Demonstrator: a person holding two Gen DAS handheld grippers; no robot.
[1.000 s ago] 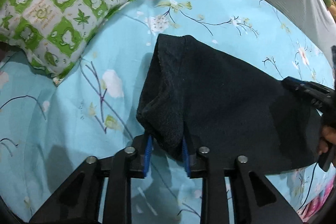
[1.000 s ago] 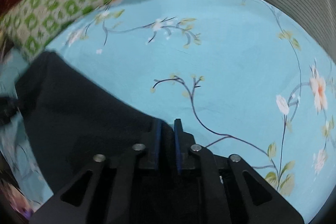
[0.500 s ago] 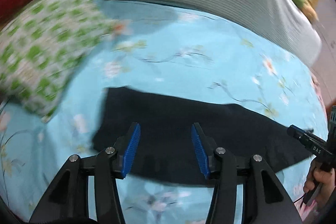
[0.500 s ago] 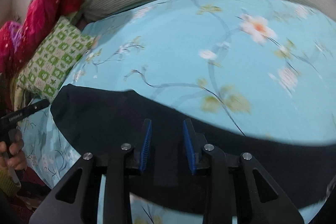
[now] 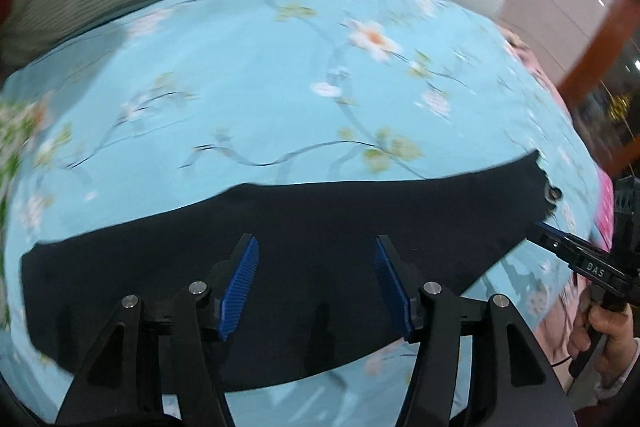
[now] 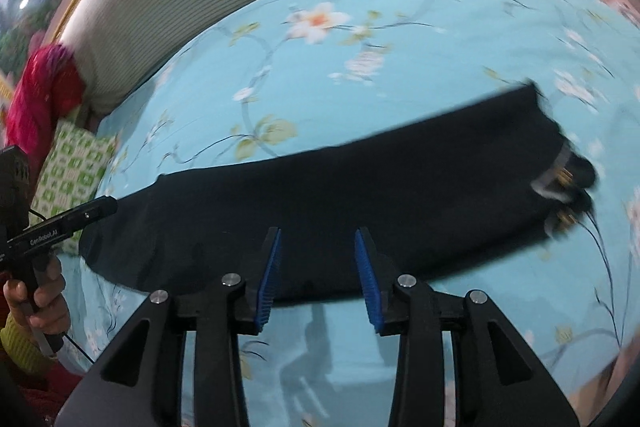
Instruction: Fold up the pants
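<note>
Jaws just opening, both empty above dark pants (image 5: 320,219), pants' near edge hidden, bedsheet (image 5: 280,75) blurred

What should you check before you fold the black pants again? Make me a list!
1. Left gripper free of cloth: ok. Its jaws have just been opening and nothing is pinched between them.
2. Right gripper free of cloth: ok. Its jaws have just been opening too, with nothing between them.
3. Black pants lying flat on the blue flowered bedsheet: ok, a long strip with no big bumps showing.
4. Layers lined up edge to edge: cannot tell, the pictures are blurred.
5. Waist end with the metal fastenings tidy: not ok, it looks a bit bunched.
6. Room on the bedsheet beyond the pants: ok; the green checked pillow sits off to the side.
</note>
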